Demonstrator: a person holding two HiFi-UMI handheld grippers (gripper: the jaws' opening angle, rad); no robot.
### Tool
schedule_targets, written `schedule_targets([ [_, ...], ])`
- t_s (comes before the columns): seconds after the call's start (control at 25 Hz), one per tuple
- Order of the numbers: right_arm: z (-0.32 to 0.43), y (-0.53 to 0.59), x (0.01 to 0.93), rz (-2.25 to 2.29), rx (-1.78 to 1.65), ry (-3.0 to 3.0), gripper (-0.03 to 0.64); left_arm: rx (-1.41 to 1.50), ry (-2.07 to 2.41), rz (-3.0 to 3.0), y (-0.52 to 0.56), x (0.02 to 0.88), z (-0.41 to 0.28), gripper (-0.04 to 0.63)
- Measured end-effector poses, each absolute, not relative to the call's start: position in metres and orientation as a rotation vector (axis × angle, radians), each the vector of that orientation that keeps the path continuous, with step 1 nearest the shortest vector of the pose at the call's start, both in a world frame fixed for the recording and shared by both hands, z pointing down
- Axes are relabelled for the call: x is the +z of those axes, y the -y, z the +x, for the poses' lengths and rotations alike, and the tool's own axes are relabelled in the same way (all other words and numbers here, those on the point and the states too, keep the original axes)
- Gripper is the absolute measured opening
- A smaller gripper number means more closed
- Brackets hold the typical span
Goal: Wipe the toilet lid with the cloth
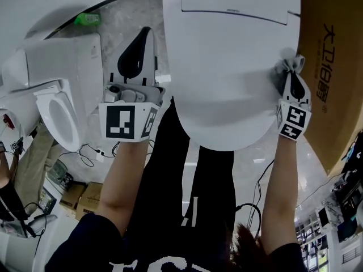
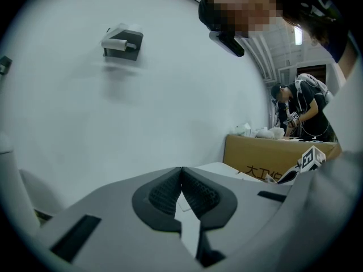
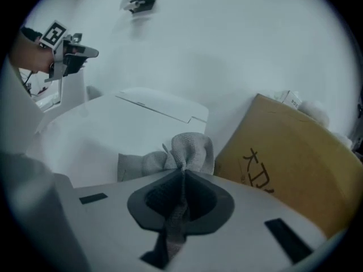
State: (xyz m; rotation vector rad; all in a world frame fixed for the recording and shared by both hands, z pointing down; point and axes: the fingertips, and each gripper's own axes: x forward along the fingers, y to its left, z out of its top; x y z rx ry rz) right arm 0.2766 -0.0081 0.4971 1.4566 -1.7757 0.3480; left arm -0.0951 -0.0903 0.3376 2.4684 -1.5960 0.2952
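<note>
Right claw point(image 3: 182, 173) pinches the grey cloth point(image 3: 190, 147) at the right edge of the toilet lid point(image 1: 227, 67), ready to wipe, while my left claw point(image 2: 181, 170) hangs shut and empty alongside.

White left tool point(image 1: 143, 38) and right tool point(image 1: 292, 75) bear black-and-white marker cubes point(image 1: 125, 122).

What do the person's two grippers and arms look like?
The left gripper and right gripper are pale grey shells tapering to a point, with black textured pads. Each carries a white cube with black square markers. The person wears a dark short-sleeved shirt; the forearms are bare.
</note>
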Motion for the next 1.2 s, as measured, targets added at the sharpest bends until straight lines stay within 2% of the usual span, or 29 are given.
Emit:
schedule_targets([
  [0.2, 0.252, -0.008, 0.498, 1.475, 0.387, 1.778, 0.032, 0.289, 1.588, 2.473, 0.087, 0.338, -0.091, 0.020],
  [0.52, 0.091, -0.013, 0.494, 1.149, 0.257, 1.999, 0.032, 0.272, 1.618, 2.460, 0.082, 0.333, -0.103, 0.020],
  [0.84, -0.030, -0.018, 0.491, 0.878, 0.135, 2.196, 0.032, 0.280, 1.658, 2.437, 0.075, 0.331, -0.123, 0.020],
  [1.04, -0.073, -0.040, 0.492, 0.628, 0.037, 2.272, 0.032, 0.301, 1.684, 2.415, 0.069, 0.334, -0.139, 0.020],
  [1.2, -0.068, -0.061, 0.493, 0.470, -0.041, 2.302, 0.032, 0.303, 1.686, 2.414, 0.066, 0.334, -0.143, 0.020],
])
